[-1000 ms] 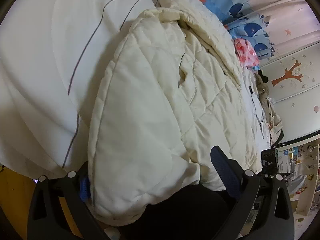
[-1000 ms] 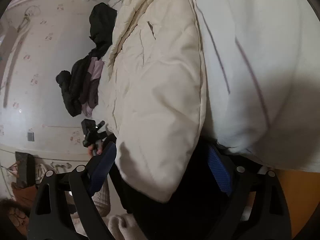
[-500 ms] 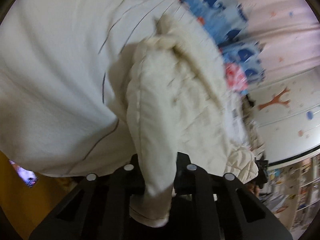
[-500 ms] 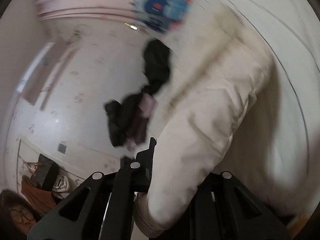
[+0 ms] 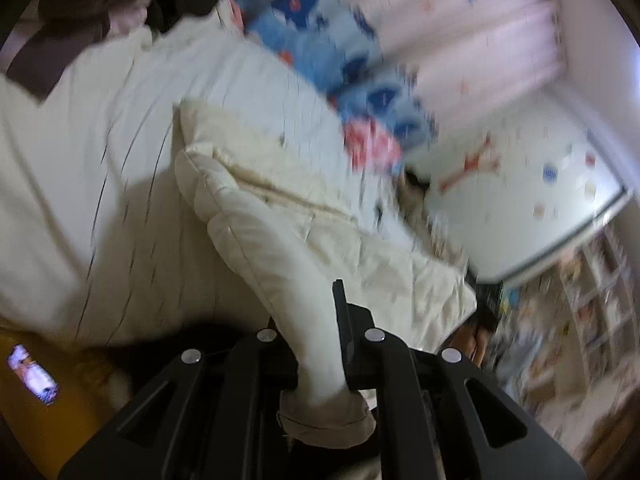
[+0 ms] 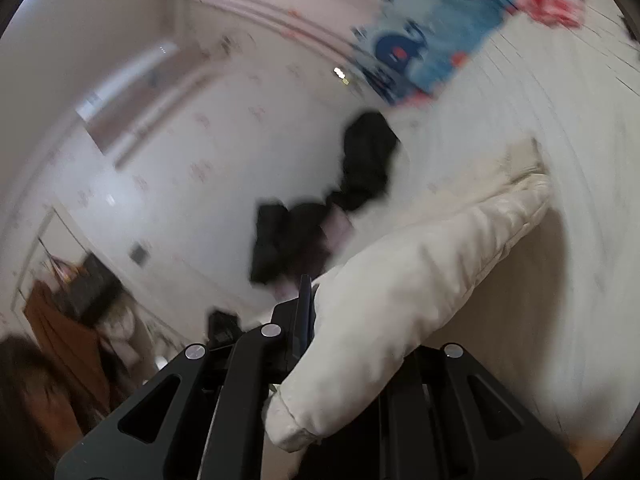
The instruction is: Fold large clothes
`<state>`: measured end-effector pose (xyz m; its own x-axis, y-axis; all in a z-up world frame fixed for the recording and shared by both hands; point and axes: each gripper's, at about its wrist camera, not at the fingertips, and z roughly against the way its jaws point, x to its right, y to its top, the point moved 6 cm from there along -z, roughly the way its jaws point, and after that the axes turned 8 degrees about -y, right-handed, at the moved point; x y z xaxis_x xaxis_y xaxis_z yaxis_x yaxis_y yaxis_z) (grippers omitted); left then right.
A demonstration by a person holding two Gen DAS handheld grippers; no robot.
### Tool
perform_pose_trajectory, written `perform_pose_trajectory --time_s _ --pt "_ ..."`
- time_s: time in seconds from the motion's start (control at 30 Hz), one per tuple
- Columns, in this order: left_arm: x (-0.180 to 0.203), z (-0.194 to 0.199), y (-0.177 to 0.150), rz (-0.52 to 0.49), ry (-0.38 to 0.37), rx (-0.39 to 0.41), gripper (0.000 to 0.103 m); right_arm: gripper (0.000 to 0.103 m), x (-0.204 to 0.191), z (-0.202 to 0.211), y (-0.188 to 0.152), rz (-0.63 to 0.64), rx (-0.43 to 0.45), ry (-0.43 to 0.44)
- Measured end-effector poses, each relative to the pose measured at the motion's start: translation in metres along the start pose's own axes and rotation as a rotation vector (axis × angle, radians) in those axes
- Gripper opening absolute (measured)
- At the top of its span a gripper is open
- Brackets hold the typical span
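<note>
The bed [image 5: 100,168] fills most of both views, covered in a white sheet with thin dark stripes. On it lies the task's thing, a cream quilted jacket [image 5: 288,232], puffy and stitched in soft padded panels, its near edge raised off the bed and its far part resting on the sheet. Beyond the jacket, toward the wall, sits a blue whale-print pillow [image 5: 320,52] with a small pink cloth [image 5: 372,144] just beside it; a heap of dark clothes [image 6: 340,200] lies off the jacket's other side.

The left gripper [image 5: 316,356] has its jaws shut tight on one bunched corner of the jacket's hem, the fabric squeezed into a thick roll between them. The right gripper [image 6: 344,364] is likewise clamped on the other corner, padded cloth bulging out past its jaws.

The risk, as I judge it: the filling is thick and slippery-looking, so a pinched roll could slide out under the garment's own weight. If one corner rises faster than the other, the fold would land skewed. The blur suggests quick motion, which could drag the sheet or let the jacket swing into the dark clothes.
</note>
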<state>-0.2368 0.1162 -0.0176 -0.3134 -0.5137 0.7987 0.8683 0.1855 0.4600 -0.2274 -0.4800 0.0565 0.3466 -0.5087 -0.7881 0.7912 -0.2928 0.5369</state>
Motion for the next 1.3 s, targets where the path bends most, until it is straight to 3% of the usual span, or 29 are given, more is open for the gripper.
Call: perform_pose_trajectory --time_s 0.07,0.17,0.2,0.23,0.3,0.33,0.37,0.4,0.43,0.47,0.5,0.6,0.7,0.83,0.87,0.9,0.97,1.0,1.03,1.13,1.23,1.3 --pt "-0.024 0.003 -0.040 0.004 0.054 -0.116 0.016 0.015 0.035 0.009 -0.048 -0.032 -0.146 -0.092" --pt "-0.082 0.027 -0.088 0.139 0.172 -0.171 0.021 0.023 0.099 0.027 -0.114 -0.140 -0.336 -0.275" --pt "-0.100 0.044 -0.094 0.180 0.235 -0.141 0.021 0.025 0.121 0.045 -0.128 -0.193 -0.338 -0.333" --pt "-0.111 0.059 -0.095 0.204 0.295 -0.113 0.021 0.028 0.134 0.067 -0.128 -0.230 -0.284 -0.369" --pt "-0.122 0.093 -0.079 0.238 0.379 -0.025 0.022 0.033 0.138 0.098 -0.106 -0.245 -0.165 -0.419" --pt "-0.115 0.101 -0.060 0.212 0.397 0.022 0.024 0.041 0.132 0.107 -0.089 -0.222 -0.112 -0.446" --pt "-0.106 0.101 -0.044 0.175 0.409 0.049 0.032 0.049 0.123 0.108 -0.069 -0.186 -0.073 -0.458" --pt "-0.091 0.094 -0.019 0.111 0.417 0.084 0.048 0.064 0.108 0.100 -0.045 -0.133 -0.039 -0.449" --pt "-0.081 0.084 0.000 0.069 0.420 0.108 0.056 0.079 0.089 0.082 -0.018 -0.067 -0.009 -0.425" --pt "-0.062 0.061 0.031 -0.002 0.409 0.148 0.068 0.084 0.076 0.060 0.002 -0.015 0.010 -0.409" --pt "-0.051 0.039 0.053 -0.041 0.393 0.157 0.070 0.086 0.067 0.039 0.016 0.025 0.013 -0.399" --pt "-0.035 -0.044 0.122 -0.104 0.367 0.144 0.070 0.086 0.056 -0.061 0.061 0.114 -0.033 -0.438" --pt "-0.039 -0.126 0.179 -0.167 0.417 0.135 0.070 0.086 0.063 -0.164 0.095 0.181 -0.099 -0.502" --pt "-0.081 -0.208 0.224 -0.170 0.486 0.110 0.071 0.086 0.123 -0.256 0.120 0.175 -0.173 -0.657" --pt "-0.094 -0.218 0.227 -0.146 0.503 0.102 0.071 0.085 0.144 -0.266 0.119 0.155 -0.181 -0.696" --pt "-0.120 -0.230 0.232 -0.106 0.537 0.090 0.071 0.074 0.173 -0.278 0.121 0.126 -0.203 -0.744" --pt "-0.172 -0.247 0.229 -0.048 0.599 0.048 0.071 0.061 0.216 -0.292 0.120 0.078 -0.232 -0.763" --pt "-0.191 -0.255 0.225 -0.033 0.590 0.036 0.072 0.053 0.226 -0.292 0.122 0.084 -0.199 -0.755" --pt "-0.198 -0.254 0.223 -0.025 0.575 0.060 0.072 0.053 0.226 -0.291 0.122 0.092 -0.193 -0.758" --pt "-0.181 -0.247 0.222 -0.017 0.590 0.052 0.072 0.053 0.222 -0.284 0.123 0.112 -0.222 -0.758" --pt "-0.154 -0.229 0.229 -0.027 0.505 0.117 0.072 0.056 0.198 -0.257 0.137 0.167 -0.116 -0.737" --pt "-0.143 -0.221 0.239 -0.077 0.543 0.175 0.082 0.057 0.201 -0.251 0.142 0.198 -0.088 -0.784"
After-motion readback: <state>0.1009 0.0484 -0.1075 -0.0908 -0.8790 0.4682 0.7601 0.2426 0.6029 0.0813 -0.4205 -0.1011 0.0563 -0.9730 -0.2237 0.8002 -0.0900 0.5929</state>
